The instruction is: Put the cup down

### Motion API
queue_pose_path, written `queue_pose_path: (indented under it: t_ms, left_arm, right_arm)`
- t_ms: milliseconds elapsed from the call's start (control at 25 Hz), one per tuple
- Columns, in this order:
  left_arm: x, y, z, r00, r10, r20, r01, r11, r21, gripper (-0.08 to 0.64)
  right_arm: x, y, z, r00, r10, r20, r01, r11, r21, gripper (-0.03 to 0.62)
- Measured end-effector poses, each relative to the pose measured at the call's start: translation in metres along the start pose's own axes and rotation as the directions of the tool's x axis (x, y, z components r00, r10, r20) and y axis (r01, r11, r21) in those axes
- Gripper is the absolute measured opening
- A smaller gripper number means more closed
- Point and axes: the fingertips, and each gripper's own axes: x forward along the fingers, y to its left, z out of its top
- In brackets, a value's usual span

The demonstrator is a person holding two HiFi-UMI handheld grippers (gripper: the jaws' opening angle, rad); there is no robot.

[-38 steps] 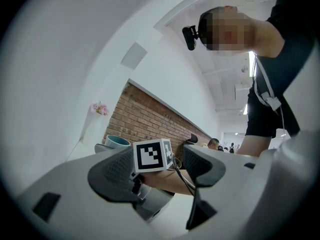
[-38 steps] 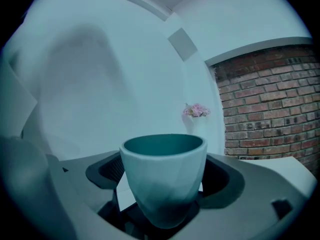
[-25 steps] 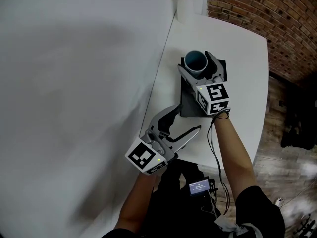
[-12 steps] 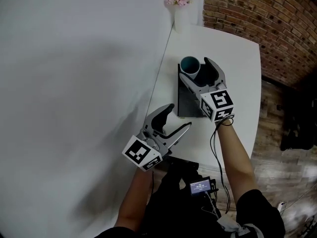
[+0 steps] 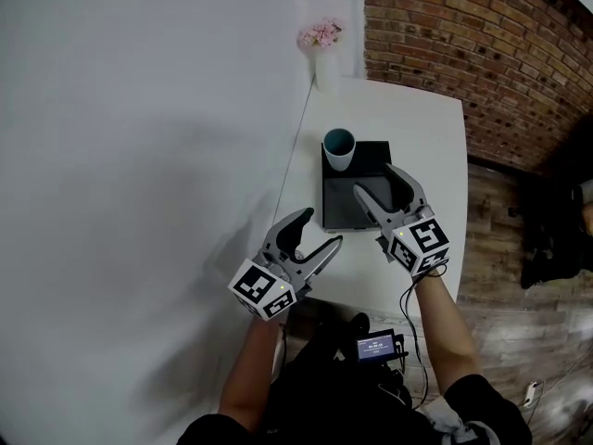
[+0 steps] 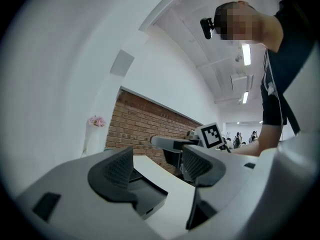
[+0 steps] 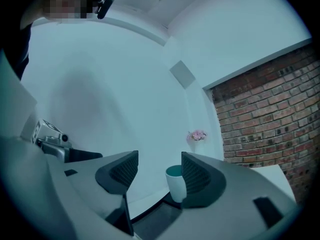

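Note:
A white cup (image 5: pixel 338 149) with a teal inside stands upright on the far left corner of a dark square tray (image 5: pixel 357 202). My right gripper (image 5: pixel 377 182) hovers over the tray's near half, drawn back from the cup. Its jaws are closing with nothing between them. In the right gripper view the cup (image 7: pixel 176 183) stands beyond the right gripper (image 7: pixel 159 171), apart from both pads. My left gripper (image 5: pixel 318 230) stands open and empty at the table's near left edge, left of the tray (image 6: pixel 145 189).
The white table (image 5: pixel 422 128) runs along a white wall on the left. A white vase with pink flowers (image 5: pixel 321 54) stands at its far corner. A brick wall (image 5: pixel 445 44) lies behind, and wooden floor (image 5: pixel 500 248) to the right.
The right gripper has let go of the cup and pulled back toward me, its jaws narrowing. The cup stays upright on the tray. The left gripper has hardly moved.

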Motion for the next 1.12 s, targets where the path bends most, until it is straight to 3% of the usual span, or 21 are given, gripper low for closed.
queue_pose_path:
  t_ms: [240, 440, 800, 1120]
  left_arm:
    - [0.006, -0.019, 0.007, 0.998, -0.052, -0.024, 0.052, 0.998, 0.029, 0.302]
    - [0.012, -0.027, 0.013, 0.996, -0.090, -0.025, 0.091, 0.995, 0.045, 0.302]
    - [0.013, -0.046, 0.024, 0.991, -0.132, -0.034, 0.134, 0.989, 0.064, 0.301]
    - [0.011, -0.057, 0.024, 0.989, -0.142, -0.029, 0.144, 0.988, 0.061, 0.290]
  right_arm:
    - [-0.049, 0.010, 0.021, 0.998, -0.051, 0.021, 0.052, 0.999, -0.018, 0.151]
    - [-0.076, 0.013, 0.033, 0.996, -0.077, 0.035, 0.078, 0.997, -0.004, 0.072]
    - [-0.116, 0.025, 0.033, 0.999, -0.036, -0.013, 0.037, 0.996, 0.080, 0.023]
    - [-0.133, 0.034, 0.023, 0.999, -0.022, -0.036, 0.025, 0.995, 0.100, 0.012]
